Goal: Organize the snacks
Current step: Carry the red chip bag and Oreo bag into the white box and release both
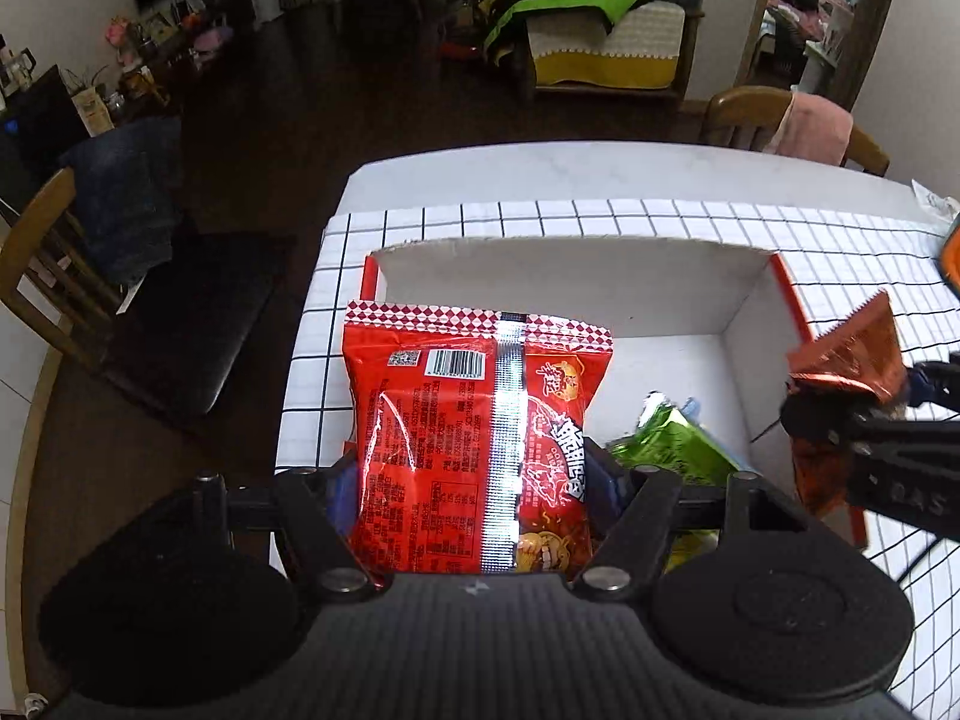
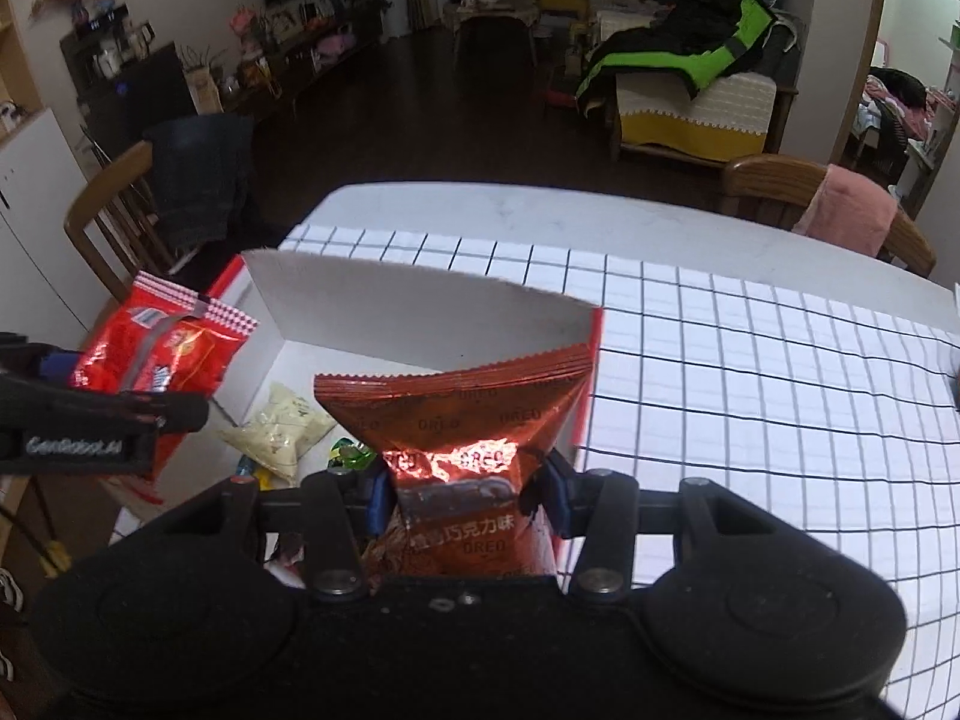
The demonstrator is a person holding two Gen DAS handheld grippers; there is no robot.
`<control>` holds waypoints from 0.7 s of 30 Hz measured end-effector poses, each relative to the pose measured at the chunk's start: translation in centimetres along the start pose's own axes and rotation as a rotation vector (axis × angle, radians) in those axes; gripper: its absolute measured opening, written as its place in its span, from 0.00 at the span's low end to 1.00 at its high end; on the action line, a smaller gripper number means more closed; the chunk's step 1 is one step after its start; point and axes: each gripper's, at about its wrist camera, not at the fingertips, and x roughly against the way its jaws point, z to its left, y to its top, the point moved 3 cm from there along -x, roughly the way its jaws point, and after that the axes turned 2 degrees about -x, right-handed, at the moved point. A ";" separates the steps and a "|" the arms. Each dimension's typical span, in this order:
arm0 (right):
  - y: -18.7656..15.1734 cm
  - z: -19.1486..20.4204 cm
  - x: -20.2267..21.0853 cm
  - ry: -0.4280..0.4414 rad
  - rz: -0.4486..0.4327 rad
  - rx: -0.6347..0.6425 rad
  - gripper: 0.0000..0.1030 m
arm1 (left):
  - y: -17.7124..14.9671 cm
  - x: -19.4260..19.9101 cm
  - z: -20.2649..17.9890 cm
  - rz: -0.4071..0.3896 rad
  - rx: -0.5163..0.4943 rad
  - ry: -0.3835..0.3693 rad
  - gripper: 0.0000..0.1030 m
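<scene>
a white table [image 1: 600, 171] fills the middle of both views, most of it covered by a white cloth with a black grid [image 2: 750, 372]. on the cloth sits an open cardboard box [image 1: 552, 276], white inside with red outer edges, its walls standing upright. wooden chairs stand around the table, one with a pink cloth over its back [image 2: 852, 210] at the far right, one with dark clothing over it [image 2: 198, 180] at the left.

the left gripper [image 1: 474, 480] holds a large red snack bag [image 1: 474, 438] upright between its jaws, the bag's back side with barcode and silver seam facing the camera; the jaws stand fairly wide, pressed on the bag's two sides. the bag hangs over the left part of the box, its top edge over the box's left wall.

the right gripper [image 2: 465, 492] holds a smaller copper-orange oreo packet [image 2: 462, 420], the blue pads squeezing it narrow at its waist so the foil crumples. it hangs over the right side of the box, near the right wall.

on the box floor lie a green packet [image 1: 672, 444], a pale yellow packet [image 2: 282, 426] and a small green wrapped piece [image 2: 348, 453], close together.
</scene>
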 end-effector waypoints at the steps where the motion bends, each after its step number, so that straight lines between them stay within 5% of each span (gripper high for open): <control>1: 0.0 0.1 -0.6 -0.009 0.004 -0.002 0.45 | 0.0 -0.3 0.0 0.002 -0.005 -0.001 0.68; 11: 1.2 0.0 -5.9 -0.065 0.064 0.047 0.42 | 0.1 -3.8 -1.4 0.030 -0.057 0.011 0.68; 21: 0.9 0.5 -6.2 0.000 0.088 0.024 0.42 | 0.1 -5.4 -2.2 0.077 -0.076 -0.008 0.68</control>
